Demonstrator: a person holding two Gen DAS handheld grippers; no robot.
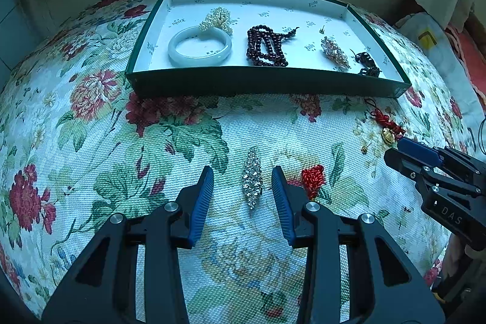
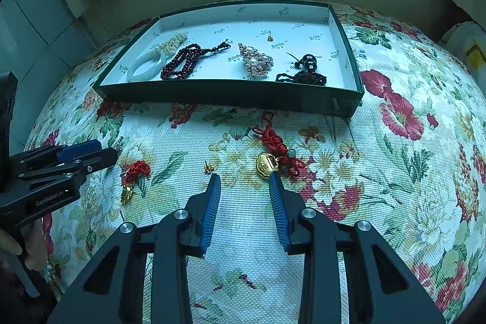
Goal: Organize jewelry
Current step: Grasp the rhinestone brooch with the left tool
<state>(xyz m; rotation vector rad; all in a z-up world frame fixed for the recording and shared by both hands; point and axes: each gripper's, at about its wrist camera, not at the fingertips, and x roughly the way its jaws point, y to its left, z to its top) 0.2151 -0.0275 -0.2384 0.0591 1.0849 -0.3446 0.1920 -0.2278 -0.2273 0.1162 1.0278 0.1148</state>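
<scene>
We hold the left tool (image 1: 242,172) unclenched astride a rhinestone brooch (image 1: 252,176) lying mid-surface, before the tray (image 1: 261,82) at the far edge. Our right tool (image 2: 244,175) rests unclenched beside a gold charm (image 2: 266,165). Next, we judge, comes clenching on the brooch.

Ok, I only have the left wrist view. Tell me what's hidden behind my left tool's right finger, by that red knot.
Observer: The red knot carries a small gold pendant at its near end.
Operator: Now report the right tool's jaws.
Observer: The right tool is open with nothing between; its right fingertip sits at the gold lock charm.
Operator: Describe the brooch in the box.
Observer: The brooch carries white pearls among its stones.
</scene>
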